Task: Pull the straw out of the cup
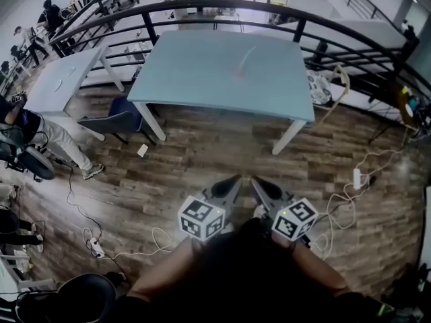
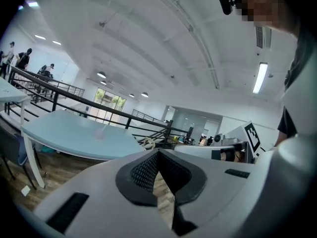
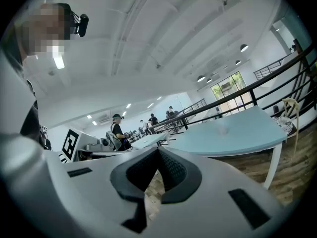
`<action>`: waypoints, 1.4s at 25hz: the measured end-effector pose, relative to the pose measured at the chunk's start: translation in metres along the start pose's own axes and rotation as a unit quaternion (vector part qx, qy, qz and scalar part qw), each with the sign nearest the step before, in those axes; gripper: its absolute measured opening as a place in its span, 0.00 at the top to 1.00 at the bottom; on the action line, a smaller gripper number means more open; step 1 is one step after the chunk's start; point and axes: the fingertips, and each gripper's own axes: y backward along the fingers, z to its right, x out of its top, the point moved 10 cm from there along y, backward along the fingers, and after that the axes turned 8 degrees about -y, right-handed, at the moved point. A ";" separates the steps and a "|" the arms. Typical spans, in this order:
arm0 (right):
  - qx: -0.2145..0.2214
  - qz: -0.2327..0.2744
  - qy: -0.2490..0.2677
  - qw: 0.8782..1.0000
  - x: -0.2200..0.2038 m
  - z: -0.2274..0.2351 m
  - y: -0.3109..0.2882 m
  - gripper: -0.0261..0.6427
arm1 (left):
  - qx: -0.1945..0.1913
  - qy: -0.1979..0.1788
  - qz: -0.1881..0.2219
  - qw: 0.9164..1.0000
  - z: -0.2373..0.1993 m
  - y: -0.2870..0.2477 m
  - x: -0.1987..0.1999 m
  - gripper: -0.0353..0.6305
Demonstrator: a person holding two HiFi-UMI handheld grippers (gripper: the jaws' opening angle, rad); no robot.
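Note:
A small clear cup (image 1: 238, 73) with a pale straw (image 1: 246, 57) leaning up and to the right stands near the middle of the light blue table (image 1: 202, 79), far ahead of me. The left gripper view shows the cup (image 2: 100, 132) as a faint blur on the tabletop, as does the right gripper view (image 3: 224, 130). My left gripper (image 1: 235, 179) and right gripper (image 1: 255, 180) are held side by side close to my body above the wooden floor, well short of the table. Both pairs of jaws meet at the tips with nothing between them (image 2: 158, 153) (image 3: 158, 150).
A black railing (image 1: 269, 12) curves behind the table. A dark chair (image 1: 114, 121) stands at the table's left corner, beside a white table (image 1: 64, 79). Cables and a power strip (image 1: 357, 177) lie on the floor to the right. A seated person (image 1: 47, 140) is at the left.

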 end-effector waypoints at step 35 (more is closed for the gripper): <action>0.061 -0.014 -0.004 0.998 0.121 0.203 0.029 0.94 | 0.041 -0.003 0.009 0.999 0.027 -0.223 0.045 0.93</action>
